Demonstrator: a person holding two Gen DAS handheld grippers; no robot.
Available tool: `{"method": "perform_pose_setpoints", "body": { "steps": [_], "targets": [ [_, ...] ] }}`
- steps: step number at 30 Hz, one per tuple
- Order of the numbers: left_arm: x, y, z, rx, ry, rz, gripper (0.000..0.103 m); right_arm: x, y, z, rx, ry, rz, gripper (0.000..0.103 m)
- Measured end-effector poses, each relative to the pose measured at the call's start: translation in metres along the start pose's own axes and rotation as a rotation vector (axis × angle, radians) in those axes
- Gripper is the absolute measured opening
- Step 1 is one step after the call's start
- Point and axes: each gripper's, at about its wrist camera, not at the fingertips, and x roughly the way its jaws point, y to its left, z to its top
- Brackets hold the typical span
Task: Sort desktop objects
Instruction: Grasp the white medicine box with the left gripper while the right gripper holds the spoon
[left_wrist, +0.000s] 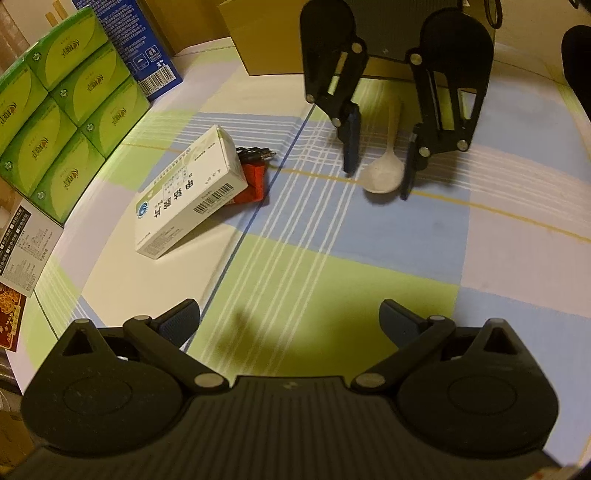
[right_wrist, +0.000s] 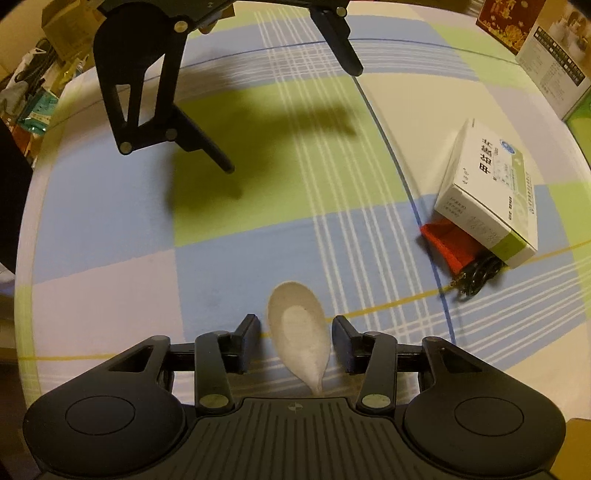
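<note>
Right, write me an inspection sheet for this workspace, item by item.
Surface: checked cloth in green, blue and pale squares, flat.
Job's things: white spoon lying bowl up; white medicine box resting tilted on a red pouch.
Clutter: stacked green boxes, blue carton, cardboard box along the edges.
Grippers: right gripper straddles the spoon, pads not pressing on it; left gripper open, nothing between its fingers.
Cables: black coiled cable with a jack plug, beside the pouch, partly under the medicine box.
Surroundings: printed cartons at one edge; otherwise dim, unclear.
</note>
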Motion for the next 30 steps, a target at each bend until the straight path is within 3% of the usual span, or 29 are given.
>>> {"method": "perform_pose_setpoints", "body": {
  "steps": [3, 12, 17, 22, 30],
  "targets": [
    [-0.001, 0.002, 0.001, -0.004, -0.002, 0.006, 0.102, 0.000, 0.002, 0.000, 0.002, -0.004, -0.008, 0.031],
    [-0.002, -0.002, 0.004, 0.032, 0.016, 0.019, 0.102, -0.023, -0.005, -0.006, 0.061, -0.065, -0.124, 0.030],
    [-0.003, 0.003, 0.012, 0.057, 0.023, 0.035, 0.102, -0.040, -0.030, -0.006, 0.178, -0.093, -0.255, 0.030],
    [0.001, 0.012, 0.021, 0.046, 0.013, 0.049, 0.102, -0.044, -0.055, -0.001, 0.255, -0.074, -0.369, 0.030],
    [0.010, 0.021, 0.025, 0.042, 0.005, 0.052, 0.102, -0.037, -0.084, 0.008, 0.302, -0.022, -0.469, 0.030]
  ]
}}
